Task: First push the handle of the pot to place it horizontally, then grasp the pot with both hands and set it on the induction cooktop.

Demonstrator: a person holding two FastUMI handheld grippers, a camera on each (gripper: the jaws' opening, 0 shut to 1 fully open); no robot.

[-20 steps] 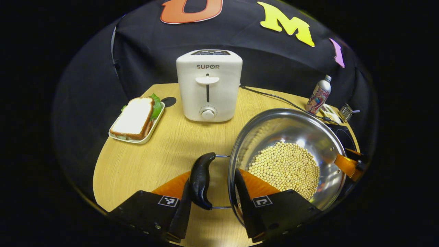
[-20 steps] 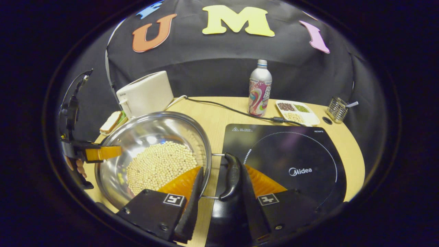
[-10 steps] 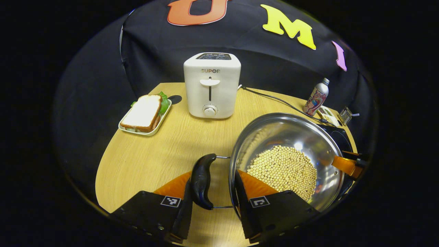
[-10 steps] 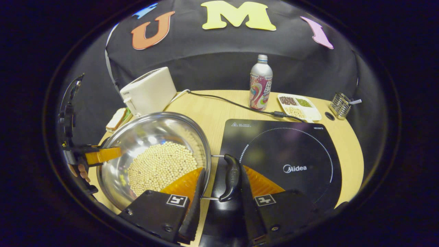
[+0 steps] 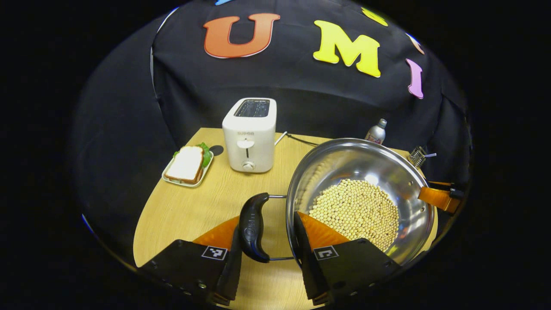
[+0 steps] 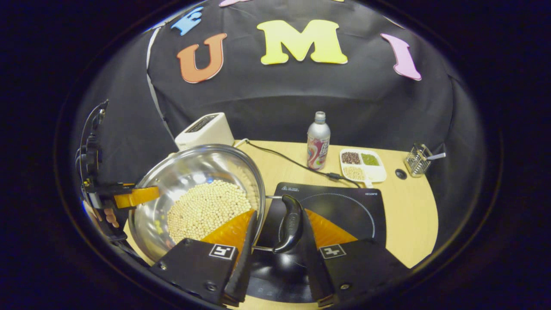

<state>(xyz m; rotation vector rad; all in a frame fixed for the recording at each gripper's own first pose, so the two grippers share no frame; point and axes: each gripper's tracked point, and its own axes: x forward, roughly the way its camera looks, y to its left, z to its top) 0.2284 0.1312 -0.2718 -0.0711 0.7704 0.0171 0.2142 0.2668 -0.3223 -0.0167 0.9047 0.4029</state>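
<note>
A steel pot (image 5: 379, 168) with pale beans (image 5: 355, 209) in it hangs above the wooden table, level, held from both sides. My left gripper (image 5: 267, 243) is shut on the pot's black left handle (image 5: 253, 226), one finger outside the handle and one inside the rim. In the right gripper view, my right gripper (image 6: 277, 243) is shut the same way on the right handle (image 6: 290, 223) of the pot (image 6: 189, 172). The black induction cooktop (image 6: 344, 206) lies on the table below and to the right of the pot. A hand (image 6: 107, 215) holds the left gripper at the pot's far side.
A white toaster (image 5: 249, 135) and a plate with a sandwich (image 5: 186, 165) stand at the table's back left. A bottle (image 6: 317, 144), a divided snack tray (image 6: 361, 165), a wire holder (image 6: 416, 160) and a black cable (image 6: 297, 163) lie behind the cooktop.
Both grippers have risen with the pot; the table, toaster and cooktop now look smaller and farther below. Both grips on the handles are unchanged.
</note>
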